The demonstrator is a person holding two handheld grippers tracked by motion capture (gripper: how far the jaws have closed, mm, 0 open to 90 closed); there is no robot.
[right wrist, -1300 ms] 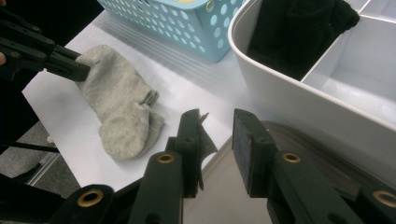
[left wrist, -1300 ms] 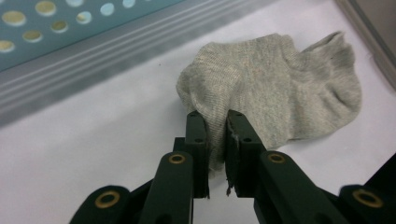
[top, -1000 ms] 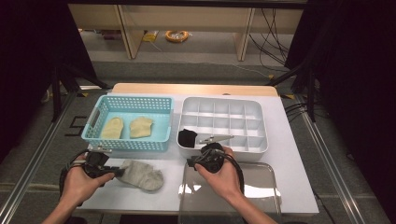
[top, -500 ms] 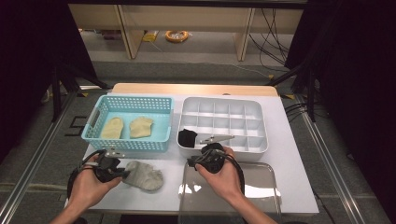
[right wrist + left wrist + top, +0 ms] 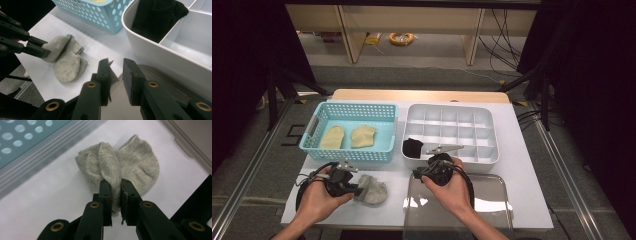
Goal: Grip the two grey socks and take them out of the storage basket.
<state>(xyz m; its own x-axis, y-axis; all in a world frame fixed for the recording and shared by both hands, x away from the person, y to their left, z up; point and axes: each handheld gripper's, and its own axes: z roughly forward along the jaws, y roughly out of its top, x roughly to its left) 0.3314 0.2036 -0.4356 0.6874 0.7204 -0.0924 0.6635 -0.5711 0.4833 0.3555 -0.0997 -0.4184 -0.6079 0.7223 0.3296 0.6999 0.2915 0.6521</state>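
1. Pinching a fold of the grey sock [image 5: 117, 167], our left gripper [image 5: 115, 185] has both jaws pressed on the bunched fabric at its near edge; the sock lies crumpled on the white table [image 5: 45, 202], in the centre of the left gripper view.
2. We see that same sock at the lower left of the high view [image 5: 373, 190], just below the blue basket, with our left gripper [image 5: 358, 187] touching its left side.
3. Our right gripper [image 5: 115, 65] holds nothing: its jaws stand apart over the table, with only a frayed bit of pad lining showing in the gap.
4. We find the right gripper [image 5: 419, 172] in the lower middle of the high view, near the front edge of the white divided tray [image 5: 492, 117].
5. A black sock [image 5: 413, 148] sits in the tray's lower-left compartment; we see it at the upper right of the right gripper view too [image 5: 157, 17].
6. The blue perforated basket [image 5: 312, 135], at the left of the tray, holds two pale yellow socks [image 5: 332, 137] lying side by side.
7. A clear lid [image 5: 492, 210] lies on the table under our right hand, at the lower right of the high view.
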